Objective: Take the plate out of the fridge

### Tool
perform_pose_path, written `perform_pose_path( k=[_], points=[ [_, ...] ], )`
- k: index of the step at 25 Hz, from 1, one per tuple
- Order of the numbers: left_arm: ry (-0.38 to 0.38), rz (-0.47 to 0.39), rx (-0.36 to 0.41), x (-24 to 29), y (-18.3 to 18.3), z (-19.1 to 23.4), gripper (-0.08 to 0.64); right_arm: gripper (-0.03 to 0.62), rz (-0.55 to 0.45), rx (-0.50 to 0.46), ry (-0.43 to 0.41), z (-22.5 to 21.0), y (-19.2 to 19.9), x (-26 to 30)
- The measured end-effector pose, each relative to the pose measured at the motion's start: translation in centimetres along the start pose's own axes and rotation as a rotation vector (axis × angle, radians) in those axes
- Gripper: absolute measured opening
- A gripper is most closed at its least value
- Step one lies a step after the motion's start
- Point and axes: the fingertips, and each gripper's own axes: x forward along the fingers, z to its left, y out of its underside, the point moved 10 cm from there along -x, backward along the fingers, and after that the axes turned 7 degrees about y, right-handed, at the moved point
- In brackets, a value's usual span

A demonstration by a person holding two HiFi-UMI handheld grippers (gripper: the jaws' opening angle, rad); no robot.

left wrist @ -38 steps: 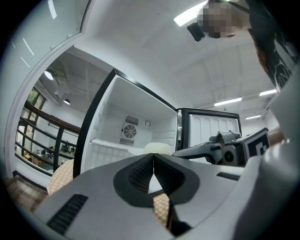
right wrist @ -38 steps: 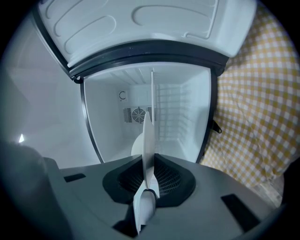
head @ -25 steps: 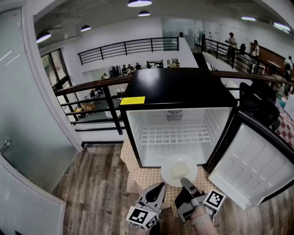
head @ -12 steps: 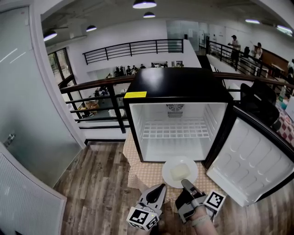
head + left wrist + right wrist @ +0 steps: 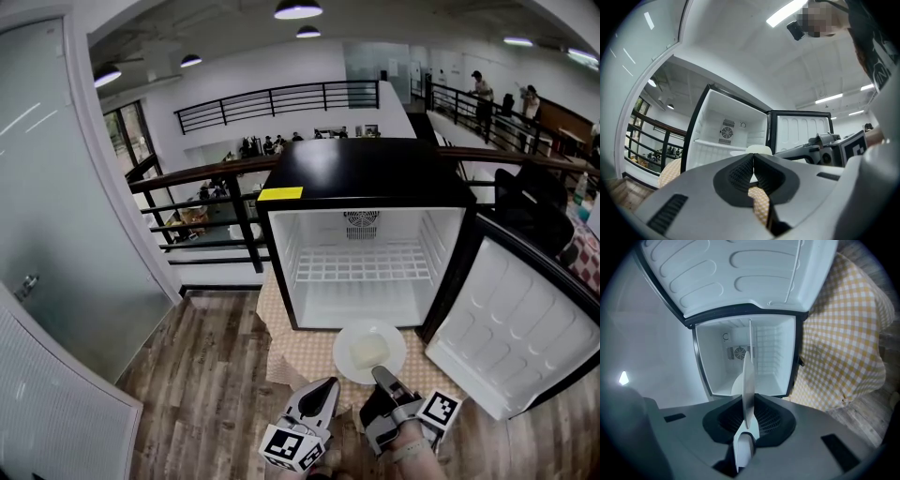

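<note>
A round white plate (image 5: 368,352) with a pale yellow block on it hovers just in front of the open fridge (image 5: 366,178), over the checked cloth. My right gripper (image 5: 379,373) is shut on the plate's near rim. In the right gripper view the plate (image 5: 747,376) stands edge-on, pinched between the dark pads of the right gripper (image 5: 747,411). My left gripper (image 5: 327,383) hangs to the left of the plate, shut and empty. In the left gripper view the jaws of the left gripper (image 5: 752,161) meet, with the plate (image 5: 758,149) beyond them.
The fridge interior holds only a white wire shelf (image 5: 361,262). Its door (image 5: 511,342) swings open to the right. A yellow checked cloth (image 5: 300,356) lies under the fridge on the wood floor. A black railing (image 5: 206,202) runs behind, and a glass wall (image 5: 56,234) stands at left.
Both grippers and the plate have drawn back a little from the fridge opening. The grip on the plate is the same and the left jaws stay shut.
</note>
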Motion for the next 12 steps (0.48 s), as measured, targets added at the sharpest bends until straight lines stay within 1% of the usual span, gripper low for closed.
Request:
perform_pose_path(
  k=[5,12],
  points=[
    [-0.001,0.002,-0.002,-0.07,-0.07,0.19,0.010,0.064,0.000,0.004,-0.003,-0.27,0.19,0.11],
    [0.017,0.005,0.007,-0.62,-0.37,-0.03,0.009,0.064,-0.016,0.011,-0.004,-0.37,0.89,-0.42]
  ],
)
